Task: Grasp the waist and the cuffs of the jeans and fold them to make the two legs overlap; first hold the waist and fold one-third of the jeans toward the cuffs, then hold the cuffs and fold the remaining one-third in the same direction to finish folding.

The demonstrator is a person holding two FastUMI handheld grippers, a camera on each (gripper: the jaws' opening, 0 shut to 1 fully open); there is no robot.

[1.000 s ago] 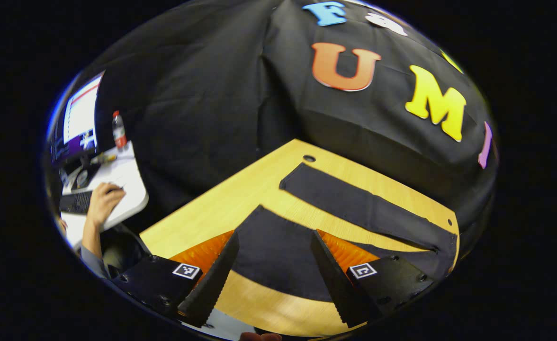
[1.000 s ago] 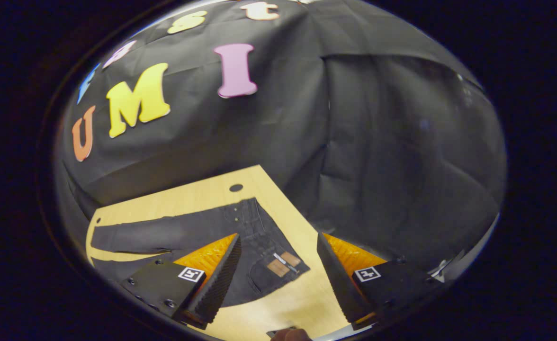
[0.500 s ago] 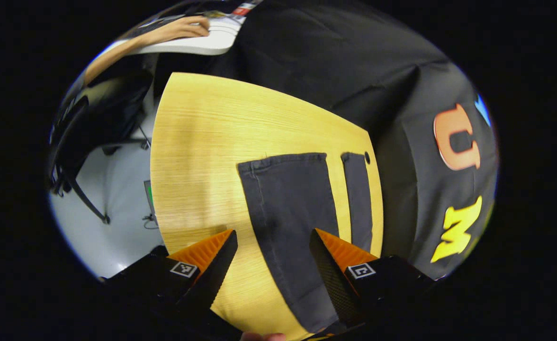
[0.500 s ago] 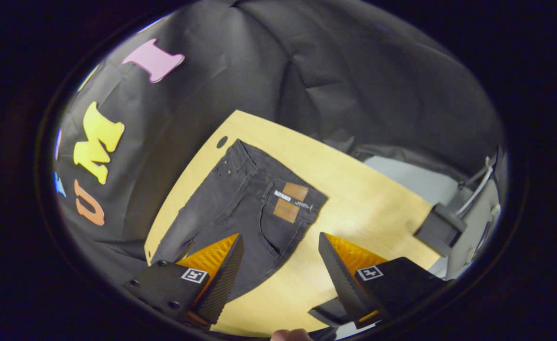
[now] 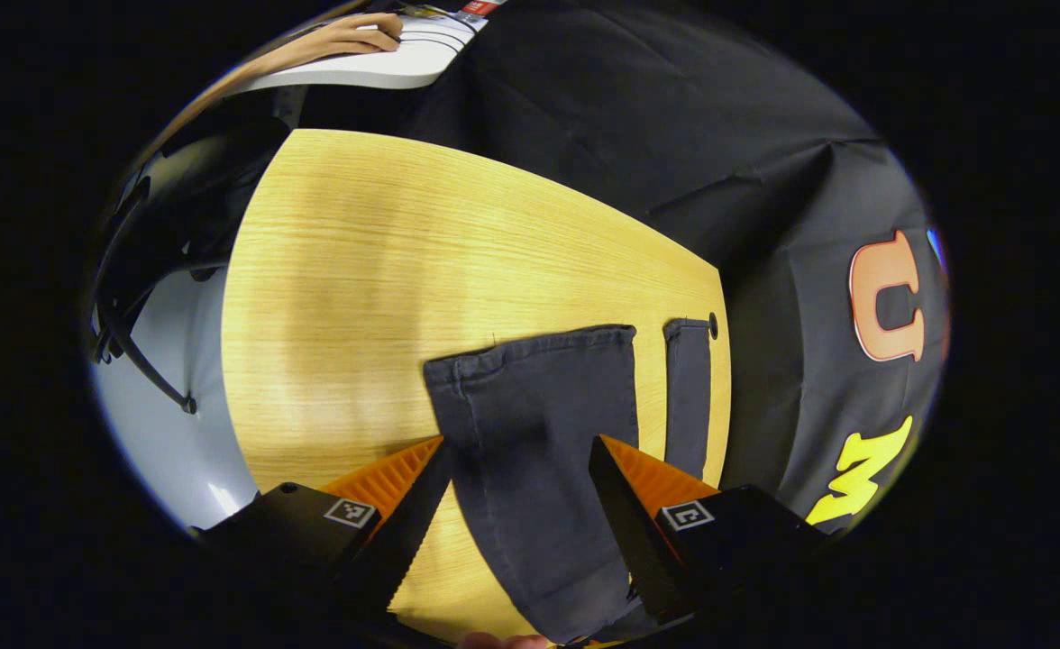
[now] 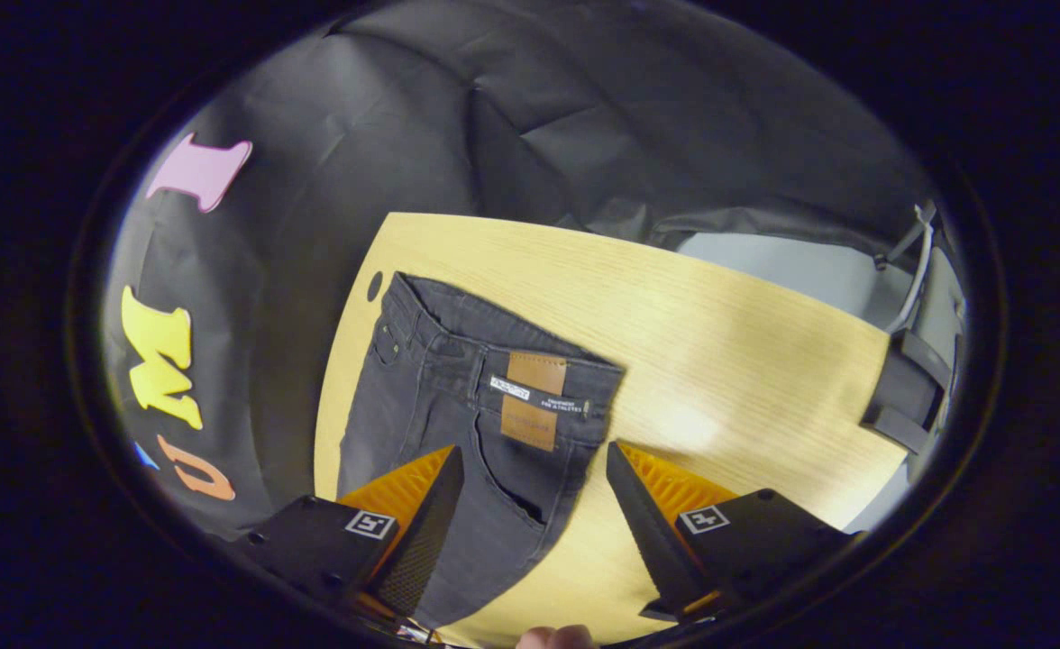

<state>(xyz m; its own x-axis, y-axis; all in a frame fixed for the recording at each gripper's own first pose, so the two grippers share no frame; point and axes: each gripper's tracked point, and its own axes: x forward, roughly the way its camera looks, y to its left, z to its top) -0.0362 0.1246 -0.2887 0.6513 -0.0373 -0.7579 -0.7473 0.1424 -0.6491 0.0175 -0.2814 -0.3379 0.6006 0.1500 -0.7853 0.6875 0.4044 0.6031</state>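
Dark grey jeans lie flat on a light wooden table [image 5: 386,261]. In the left gripper view the two legs point away from me: the near leg's cuff [image 5: 530,347] sits just ahead of my left gripper [image 5: 516,518], and the far leg's cuff [image 5: 688,329] lies beside a hole in the table. My left gripper is open, hovering above the near leg. In the right gripper view the waist [image 6: 494,347] with its brown patch [image 6: 530,397] lies ahead of my right gripper [image 6: 534,527], which is open above the hip and back pocket.
The table's far edge meets the black cloth wall [image 6: 584,117]. Past the table's end a grey floor [image 5: 165,406] and a dark stand [image 6: 900,397] show. At the top of the left gripper view a person's hand [image 5: 350,36] rests on a white desk.
Both grippers have swung from facing the wall to looking down the jeans lengthwise, then drifted slightly closer over the cloth. Both stay open, holding nothing.
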